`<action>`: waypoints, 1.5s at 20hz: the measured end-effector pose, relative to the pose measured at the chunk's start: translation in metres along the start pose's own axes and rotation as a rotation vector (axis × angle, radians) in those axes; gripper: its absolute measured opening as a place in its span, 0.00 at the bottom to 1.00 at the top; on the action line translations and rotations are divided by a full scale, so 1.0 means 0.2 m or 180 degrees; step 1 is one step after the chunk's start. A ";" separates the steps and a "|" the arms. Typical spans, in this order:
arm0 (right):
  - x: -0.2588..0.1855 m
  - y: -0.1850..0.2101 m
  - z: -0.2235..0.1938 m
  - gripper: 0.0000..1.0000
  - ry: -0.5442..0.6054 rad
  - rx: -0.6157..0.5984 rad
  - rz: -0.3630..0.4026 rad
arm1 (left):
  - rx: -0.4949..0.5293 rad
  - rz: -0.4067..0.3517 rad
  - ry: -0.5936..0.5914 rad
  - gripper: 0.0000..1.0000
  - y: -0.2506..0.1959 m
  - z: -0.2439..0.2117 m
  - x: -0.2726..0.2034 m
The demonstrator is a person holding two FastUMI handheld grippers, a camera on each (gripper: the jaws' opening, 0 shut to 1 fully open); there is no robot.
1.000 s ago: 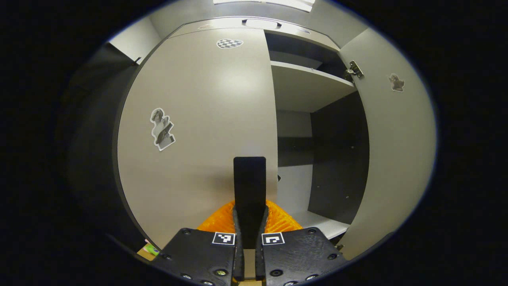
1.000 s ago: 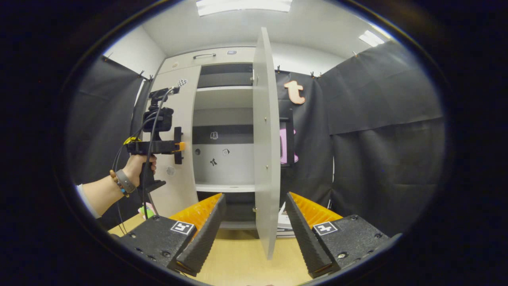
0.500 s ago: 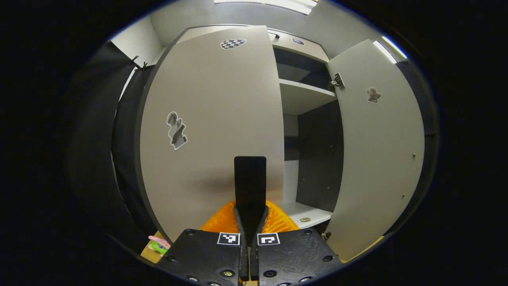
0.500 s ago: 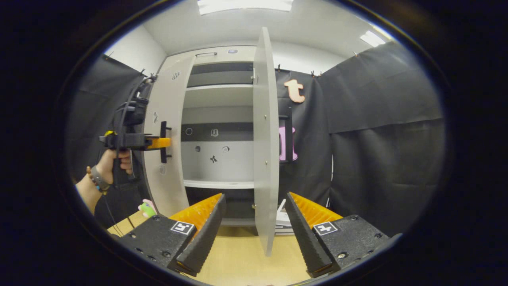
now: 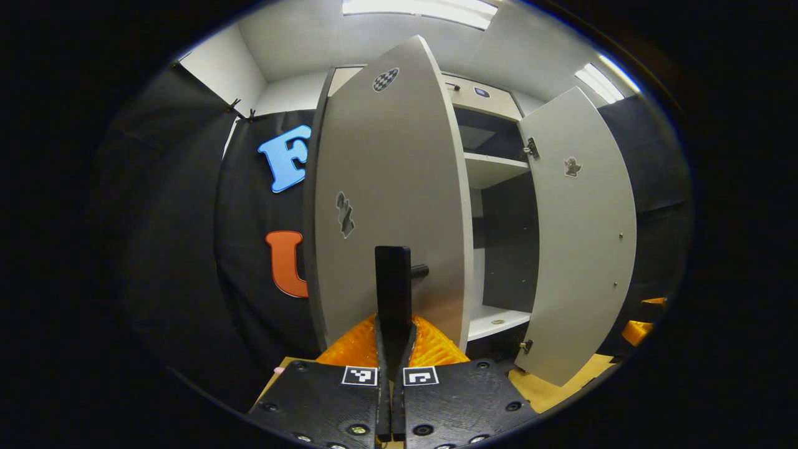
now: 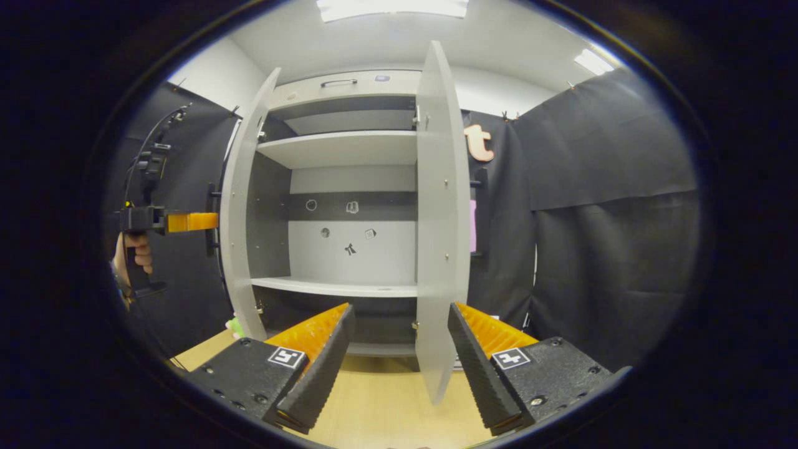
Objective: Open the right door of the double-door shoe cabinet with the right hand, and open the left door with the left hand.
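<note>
Shoe cabinet [image 6: 349,206] | left door [image 5: 389,199] swung wide — my left gripper [image 5: 394,324] clenched on its handle [image 5: 393,293] | right door [image 6: 439,218] open, right gripper [image 6: 399,349] released | next — let go of handle

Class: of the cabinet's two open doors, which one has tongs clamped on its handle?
The left door: left tongs grip its handle. The right door hangs free.

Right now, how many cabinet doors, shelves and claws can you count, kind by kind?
Cabinet doors: 2, the left door and the right door.
Shelves: 2, the upper shelf and the lower shelf.
Claws: 2, the left claw and the right claw.
Total: 6.
</note>
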State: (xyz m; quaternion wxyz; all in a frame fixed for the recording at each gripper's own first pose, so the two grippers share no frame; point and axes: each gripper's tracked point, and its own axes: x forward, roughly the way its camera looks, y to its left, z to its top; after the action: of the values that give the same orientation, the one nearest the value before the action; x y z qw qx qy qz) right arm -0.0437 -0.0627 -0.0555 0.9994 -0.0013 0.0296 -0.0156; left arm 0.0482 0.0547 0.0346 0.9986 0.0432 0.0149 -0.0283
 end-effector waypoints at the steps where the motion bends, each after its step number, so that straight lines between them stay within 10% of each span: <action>1: 0.01 0.03 0.00 0.94 -0.0003 -0.0003 0.0035 | 0.0004 0.0037 -0.0008 0.01 0.03 0.00 -0.02; 11: 0.10 0.13 -0.06 0.94 0.0112 -0.0034 0.0190 | 0.0089 0.0610 -0.0095 0.00 0.47 -0.01 -0.15; 21: 0.14 0.23 -0.07 0.94 0.0130 -0.0103 0.0259 | -0.0162 0.0416 -0.0106 0.00 0.59 -0.04 -0.29; 30: 0.08 0.27 -0.02 0.94 0.0028 0.0113 0.0281 | 0.0063 -0.0360 -0.0008 0.10 -0.37 -0.36 -0.32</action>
State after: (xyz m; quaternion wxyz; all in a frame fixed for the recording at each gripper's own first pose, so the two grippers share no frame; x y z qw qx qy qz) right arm -0.0267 -0.0097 -0.0606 0.9989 0.0178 0.0338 0.0280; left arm -0.0211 -0.0084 -0.0407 0.9949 0.0521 0.0158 -0.0848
